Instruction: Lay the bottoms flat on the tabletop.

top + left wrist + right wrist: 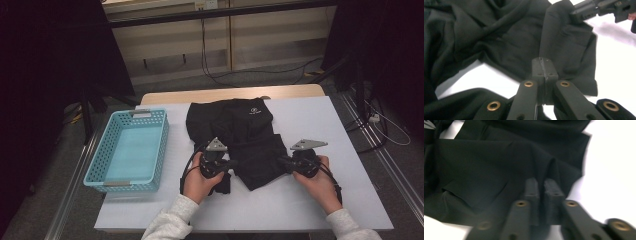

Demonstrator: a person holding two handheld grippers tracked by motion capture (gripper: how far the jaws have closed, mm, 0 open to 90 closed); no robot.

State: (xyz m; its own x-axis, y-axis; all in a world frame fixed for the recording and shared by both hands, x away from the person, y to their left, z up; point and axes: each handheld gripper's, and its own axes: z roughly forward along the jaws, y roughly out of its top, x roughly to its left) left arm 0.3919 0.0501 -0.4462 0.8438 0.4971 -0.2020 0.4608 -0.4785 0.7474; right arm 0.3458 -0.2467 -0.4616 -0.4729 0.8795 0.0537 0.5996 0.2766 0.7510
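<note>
Left gripper (543,65) clamped on the crumpled black fabric garment (235,130), pinning its edge. Right gripper (543,185) pinches a raised fold at the opposite edge, probably for folding.

black garment (235,135) mid-table, blue basket (129,150) blocking left, right side bare

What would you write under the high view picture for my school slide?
Two hand-held grippers, left gripper and right gripper, meet a crumpled black cloth garment on a white table, beside a turquoise perforated plastic basket.
</note>
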